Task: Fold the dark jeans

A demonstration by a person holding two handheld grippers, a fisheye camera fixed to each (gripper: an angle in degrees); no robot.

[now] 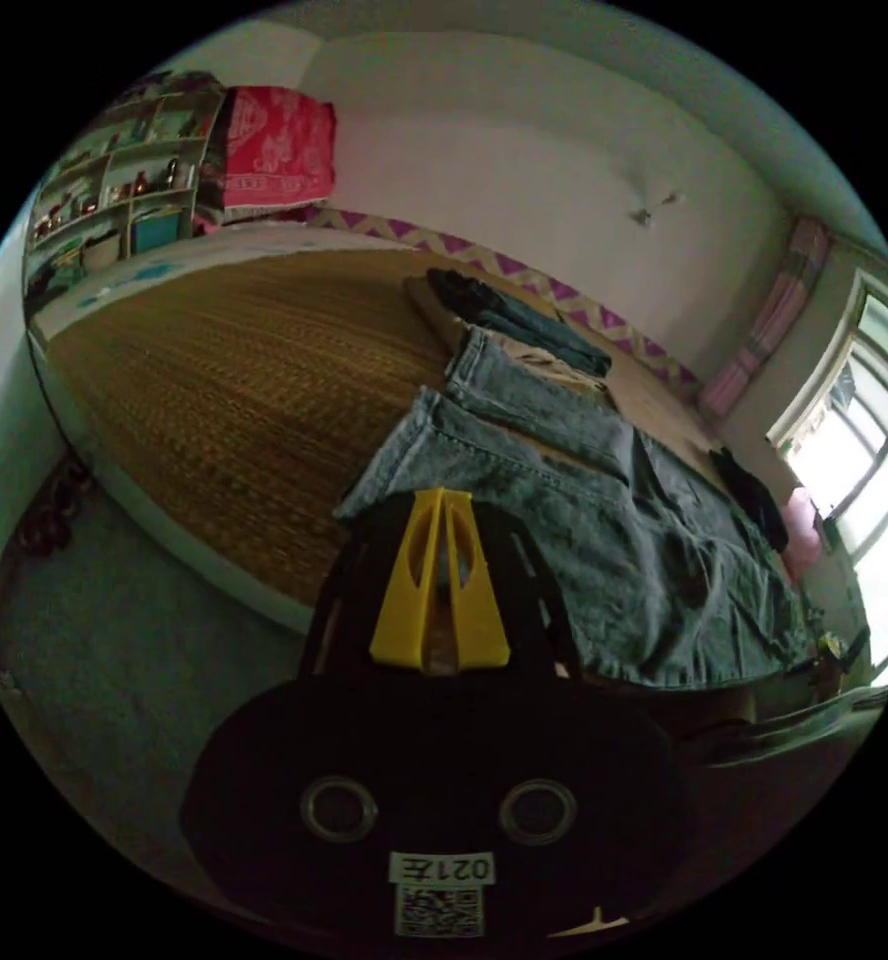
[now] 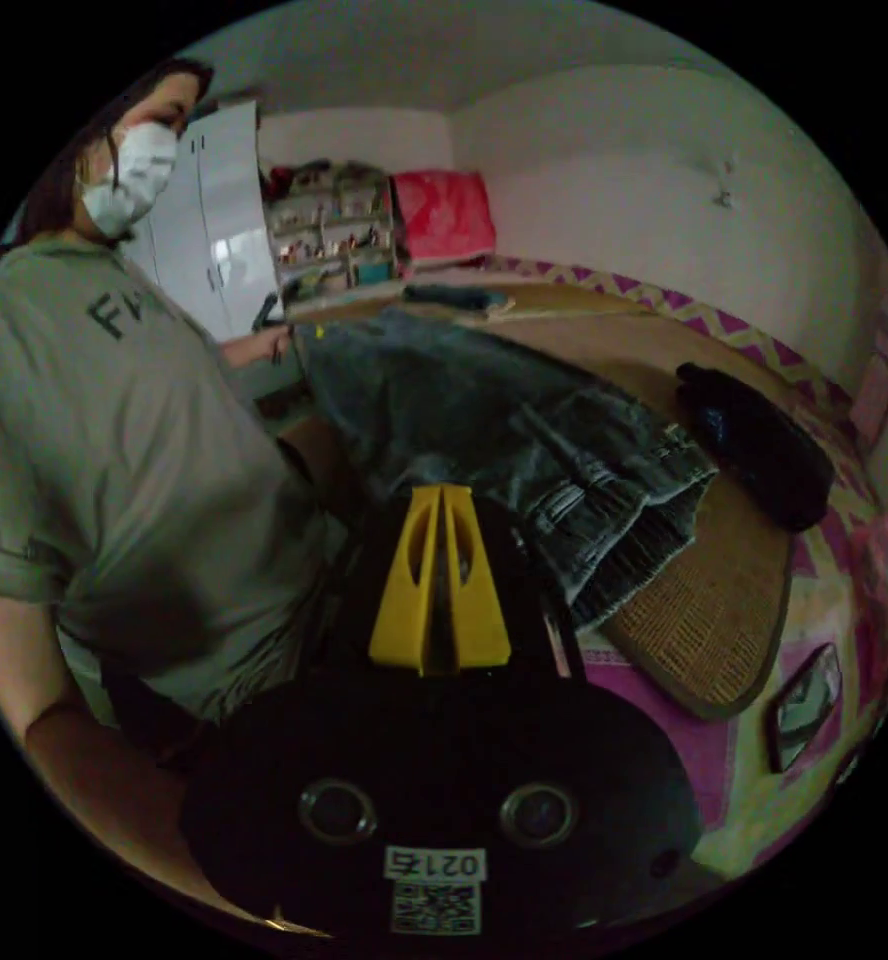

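Jeans (image 1: 584, 520) lay mid-frame w/ hem edge at left gripper (image 1: 441, 497) tips; right gripper (image 2: 441, 492) likewise; both jaws closed, grip unclear.

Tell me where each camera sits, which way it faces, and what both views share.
Left gripper view: rides the left gripper, facing along the jeans over the woven mat; yellow jaws closed at a leg hem.
Right gripper view: rides the right gripper, facing the jeans' waist end; jaws closed on denim; the person's torso alongside.
Shared: jeans, mat, red bundle, shelf.
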